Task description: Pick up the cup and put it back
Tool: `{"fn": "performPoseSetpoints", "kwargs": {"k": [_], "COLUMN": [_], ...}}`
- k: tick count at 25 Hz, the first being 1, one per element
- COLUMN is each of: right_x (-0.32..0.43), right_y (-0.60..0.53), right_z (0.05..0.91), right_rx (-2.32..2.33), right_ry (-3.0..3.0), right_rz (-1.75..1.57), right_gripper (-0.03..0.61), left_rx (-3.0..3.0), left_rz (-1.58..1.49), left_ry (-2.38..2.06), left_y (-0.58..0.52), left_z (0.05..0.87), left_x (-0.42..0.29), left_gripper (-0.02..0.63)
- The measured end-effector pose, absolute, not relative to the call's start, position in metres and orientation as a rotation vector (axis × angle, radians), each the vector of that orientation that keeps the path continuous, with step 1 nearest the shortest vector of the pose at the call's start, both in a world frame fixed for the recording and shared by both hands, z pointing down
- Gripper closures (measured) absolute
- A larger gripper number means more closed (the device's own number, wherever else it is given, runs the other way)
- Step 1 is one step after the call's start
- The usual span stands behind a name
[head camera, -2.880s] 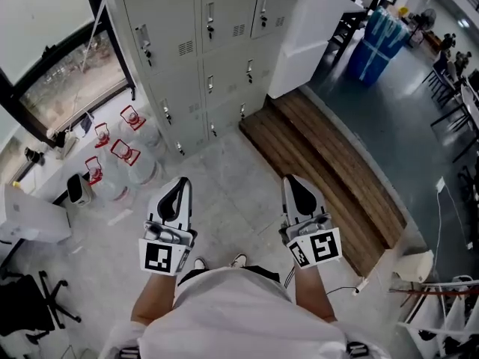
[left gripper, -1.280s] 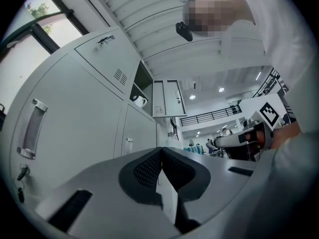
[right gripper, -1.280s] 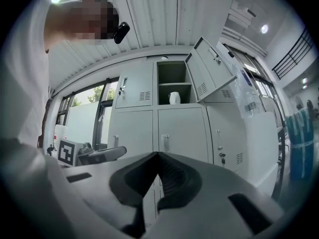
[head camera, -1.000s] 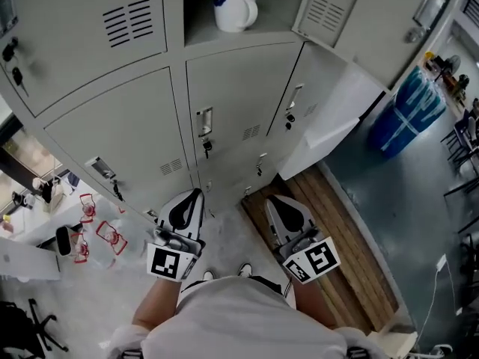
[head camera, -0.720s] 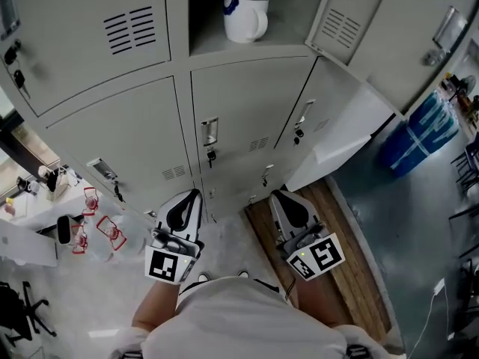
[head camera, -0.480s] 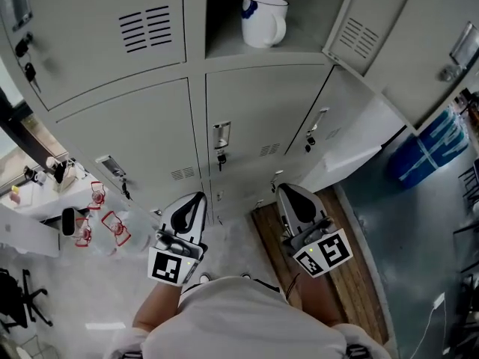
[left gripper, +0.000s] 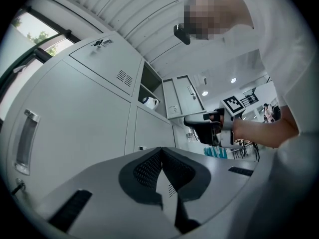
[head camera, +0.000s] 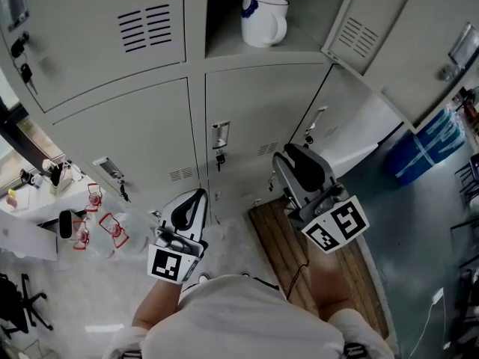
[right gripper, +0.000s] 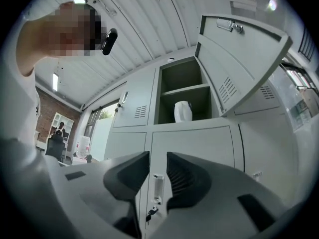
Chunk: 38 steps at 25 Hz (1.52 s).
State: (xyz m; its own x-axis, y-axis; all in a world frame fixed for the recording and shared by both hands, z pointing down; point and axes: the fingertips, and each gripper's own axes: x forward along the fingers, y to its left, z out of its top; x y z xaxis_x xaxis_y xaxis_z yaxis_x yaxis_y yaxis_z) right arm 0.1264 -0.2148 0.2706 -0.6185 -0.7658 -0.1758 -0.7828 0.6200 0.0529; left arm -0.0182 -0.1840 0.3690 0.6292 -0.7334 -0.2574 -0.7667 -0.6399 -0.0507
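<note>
Lockers (head camera: 127,126): big grey bank that fills most of the head view. One upper compartment (head camera: 224,13) stands open, every other door I can see is shut.
Open door (head camera: 397,36): swung out to the right, so the way into that compartment is free from the front.
Right tongs (head camera: 288,159): this is what changed. Half a second ago they sat low by the person's waist. Now they're higher in the head view and nearer the lockers. The jaws have just been opening and now stand spread with a clear gap. Nothing is between them; in the right gripper view only the latch (right gripper: 157,183) of a lower door shows through the gap.
Left tongs (head camera: 191,200): pressed together, empty, low down in pretty much the same spot as before.
Cup (head camera: 263,19): white mug with a blue mark up by the rim. It's upright on the floor of the open compartment near the front edge, well above both tongs and touched by neither.
Meaning for the task: looks to me like the reach for the pick-up has started and the right side will do the grab. There's still a climb to go.
Markers (head camera: 337,224): black-and-white square patterns on the cubes, no letters.
Writing: none I can read. No brand on the cup, no legible numbers on the doors, just vents and latches.
</note>
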Motion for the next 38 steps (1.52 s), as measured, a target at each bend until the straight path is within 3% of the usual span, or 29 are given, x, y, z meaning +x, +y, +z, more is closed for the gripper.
{"fn": "performPoseSetpoints", "kwargs": {"k": [18, 38], "right_x": [0.11, 0.103], "right_y": [-0.282, -0.341], "right_z": [0.145, 0.118], "right_rx": [-1.15, -0.941], "right_ry": [2.745, 2.793], "right_rz": [0.426, 0.208], "right_gripper": [0.408, 0.364], "left_rx": [-2.621, -2.564], "left_rz": [0.375, 0.322], "left_ry": [1.277, 1.409], "left_y": [-0.184, -0.183], "left_z": [0.343, 0.348], "left_x": [-0.03, -0.048], "left_gripper": [0.592, 0.592]}}
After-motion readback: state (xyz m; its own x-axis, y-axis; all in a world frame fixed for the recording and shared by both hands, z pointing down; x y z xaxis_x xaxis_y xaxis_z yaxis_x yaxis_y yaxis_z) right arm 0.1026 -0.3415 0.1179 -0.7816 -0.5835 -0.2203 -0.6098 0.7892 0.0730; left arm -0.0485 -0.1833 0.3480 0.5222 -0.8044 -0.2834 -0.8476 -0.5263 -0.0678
